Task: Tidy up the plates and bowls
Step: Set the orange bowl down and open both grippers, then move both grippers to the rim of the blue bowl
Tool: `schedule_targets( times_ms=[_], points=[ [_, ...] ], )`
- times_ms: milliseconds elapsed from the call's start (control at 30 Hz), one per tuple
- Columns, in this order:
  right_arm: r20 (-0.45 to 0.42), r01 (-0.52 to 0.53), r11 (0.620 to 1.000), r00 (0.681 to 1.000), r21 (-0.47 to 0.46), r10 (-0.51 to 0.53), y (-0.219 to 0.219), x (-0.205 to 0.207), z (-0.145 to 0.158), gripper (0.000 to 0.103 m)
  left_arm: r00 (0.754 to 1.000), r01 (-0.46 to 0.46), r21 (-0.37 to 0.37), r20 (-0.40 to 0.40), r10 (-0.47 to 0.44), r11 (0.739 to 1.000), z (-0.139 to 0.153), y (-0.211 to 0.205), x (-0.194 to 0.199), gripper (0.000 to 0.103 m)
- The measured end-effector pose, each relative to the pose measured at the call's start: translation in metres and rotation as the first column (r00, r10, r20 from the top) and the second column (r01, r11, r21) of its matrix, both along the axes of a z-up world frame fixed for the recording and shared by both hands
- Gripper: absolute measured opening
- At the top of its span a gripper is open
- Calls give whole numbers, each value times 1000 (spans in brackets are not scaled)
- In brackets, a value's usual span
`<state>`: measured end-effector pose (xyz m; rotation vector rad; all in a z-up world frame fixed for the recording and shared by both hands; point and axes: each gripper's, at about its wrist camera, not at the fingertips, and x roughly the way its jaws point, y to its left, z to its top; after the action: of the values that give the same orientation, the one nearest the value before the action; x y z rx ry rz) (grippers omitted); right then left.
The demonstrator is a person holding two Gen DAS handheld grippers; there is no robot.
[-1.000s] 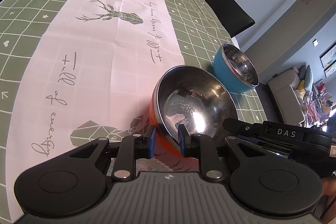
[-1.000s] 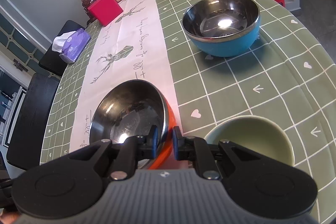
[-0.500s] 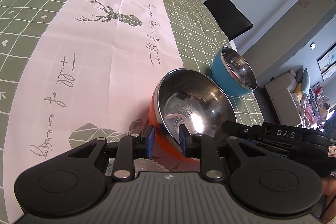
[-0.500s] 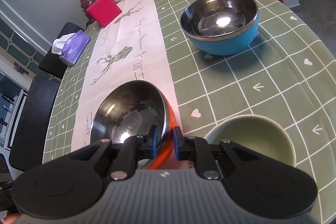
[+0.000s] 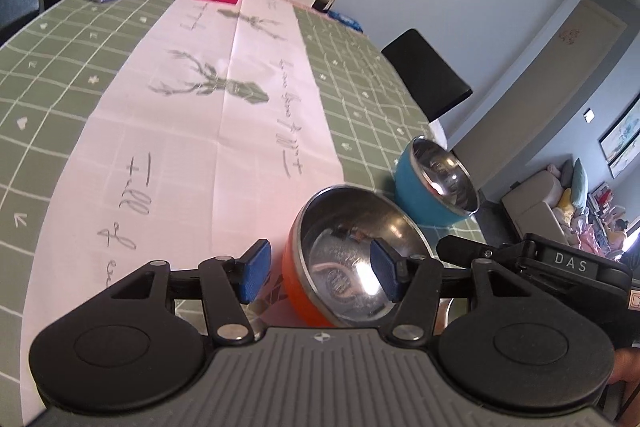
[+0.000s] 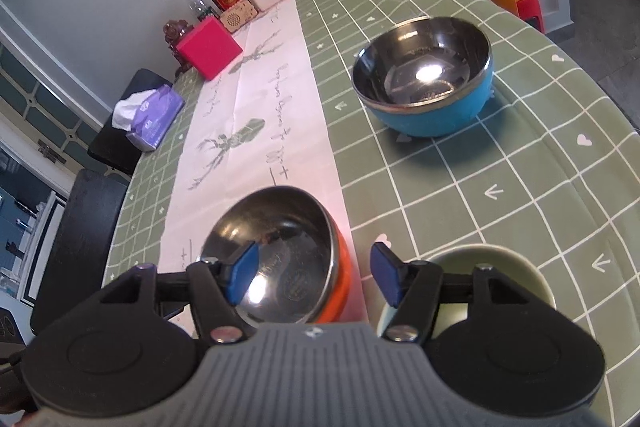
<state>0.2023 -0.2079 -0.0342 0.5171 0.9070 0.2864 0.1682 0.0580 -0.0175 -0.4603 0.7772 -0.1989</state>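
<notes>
Right wrist view: green checked tablecloth (image 6: 500, 195) under grey wall; both grippers' jaws opening around orange bowl (image 6: 340, 267), unclamped

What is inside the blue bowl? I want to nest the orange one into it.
The blue bowl looks empty: only its shiny steel lining with a light glare shows. Nothing covers its inside; what lies beneath it on the tablecloth is hidden.

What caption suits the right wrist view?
Opening hand-held gripper straddles the orange bowl's rim, blue bowl beyond.
</notes>
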Motion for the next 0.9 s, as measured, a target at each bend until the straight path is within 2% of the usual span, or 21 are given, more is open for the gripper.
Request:
schedule_targets(
  times_ms=[300,600,733,900],
  points=[
    [79,79,995,994,-56,-75,-27,9,18,65,994,91,9,66,-91,996,26,-27,8,67],
    [105,174,980,981,-98,-164,-61,28,19,65,985,166,24,47,-167,986,33,-75,45,67],
    [83,200,976,978,-86,-193,-73,39,14,65,981,191,16,41,-192,981,34,-94,62,67],
    [89,207,973,976,-100,-199,-84,52,15,65,977,206,62,37,-208,977,34,-119,82,67]
  ],
)
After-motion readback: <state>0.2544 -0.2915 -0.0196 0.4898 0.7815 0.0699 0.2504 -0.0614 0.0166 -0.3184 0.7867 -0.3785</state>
